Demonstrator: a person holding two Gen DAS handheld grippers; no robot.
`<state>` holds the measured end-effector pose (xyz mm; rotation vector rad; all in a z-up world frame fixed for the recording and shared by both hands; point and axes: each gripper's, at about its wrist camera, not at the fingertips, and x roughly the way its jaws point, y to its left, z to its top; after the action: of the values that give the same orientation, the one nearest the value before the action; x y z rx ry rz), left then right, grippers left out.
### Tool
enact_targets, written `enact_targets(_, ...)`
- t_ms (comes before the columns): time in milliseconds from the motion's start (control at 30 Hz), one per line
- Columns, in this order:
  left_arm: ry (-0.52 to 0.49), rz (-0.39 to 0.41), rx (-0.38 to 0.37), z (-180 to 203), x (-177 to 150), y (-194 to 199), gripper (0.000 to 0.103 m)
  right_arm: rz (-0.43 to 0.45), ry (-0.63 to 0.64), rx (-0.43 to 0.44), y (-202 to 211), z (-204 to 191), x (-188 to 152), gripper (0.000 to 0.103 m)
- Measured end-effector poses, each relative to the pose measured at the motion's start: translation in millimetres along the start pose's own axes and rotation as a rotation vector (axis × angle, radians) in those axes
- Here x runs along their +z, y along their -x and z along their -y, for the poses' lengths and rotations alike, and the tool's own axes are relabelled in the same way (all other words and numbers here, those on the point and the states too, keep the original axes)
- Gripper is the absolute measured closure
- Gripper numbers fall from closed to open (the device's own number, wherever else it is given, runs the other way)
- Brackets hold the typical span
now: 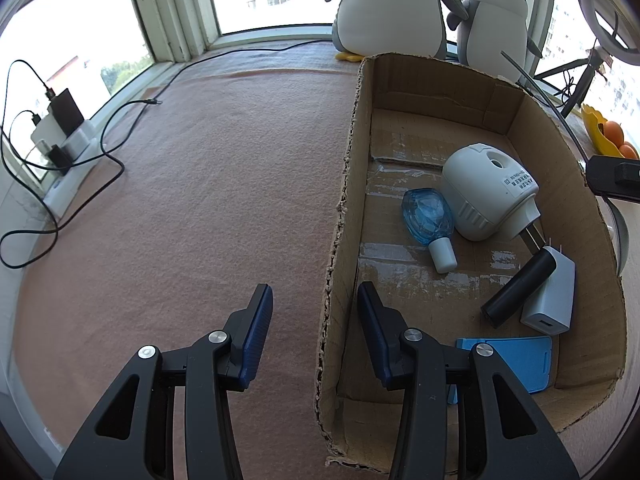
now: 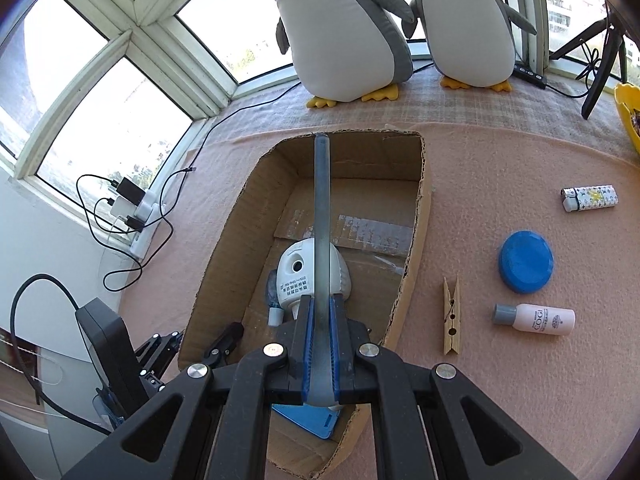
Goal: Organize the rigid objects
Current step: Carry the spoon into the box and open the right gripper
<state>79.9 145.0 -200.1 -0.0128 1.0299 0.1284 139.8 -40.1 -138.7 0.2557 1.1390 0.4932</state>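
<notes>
- The left tongs (image 1: pixel 314 312) point steeply downward, their two blue-padded fingers (image 1: pixel 256 332) standing apart on either side of a cardboard box wall (image 1: pixel 340 240), one outside the box and one inside it.
- Whether those pads actually press on the wall cannot be told from this view.
- The right tongs (image 2: pixel 320 320) also tilt downward and are clamped on a long grey flat strip (image 2: pixel 321 216), which runs straight out ahead from between the blue pads (image 2: pixel 306 344).
- The black linkage arms of both tongs fill the bottom of each wrist view.
- In the right wrist view, part of the left tongs' black frame (image 2: pixel 224 344) shows at the lower left.
</notes>
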Motion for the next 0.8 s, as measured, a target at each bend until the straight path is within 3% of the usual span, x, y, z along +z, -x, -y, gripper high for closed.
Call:
enact_targets(267, 0.001, 0.000, -0.001, 0.0, 0.3, 0.0, 0.060, 0.000, 0.020, 0.008, -0.3, -1.6, 0.6, 0.092)
enact_targets(333, 0.000, 0.000, 0.000, 0.0, 0.2, 0.1, 0.060, 0.006, 0.021, 0.006, 1.9, -2.2, 1.6, 0.071)
enact_targets(367, 0.000, 0.000, 0.000, 0.0, 0.3, 0.0, 0.060, 0.017, 0.021, -0.003, 3.8, -2.0, 2.0, 0.054)
enact_targets(400, 0.000, 0.000, 0.000, 0.1, 0.0, 0.2, 0.060, 0.033, 0.024, -0.006, 6.3, -2.3, 2.1, 0.049)
enact_targets(800, -0.001, 0.001, 0.001, -0.5, 0.7, 0.6, 0.060, 0.050, 0.039, -0.019, 17.0, 3.1, 4.4, 0.048)
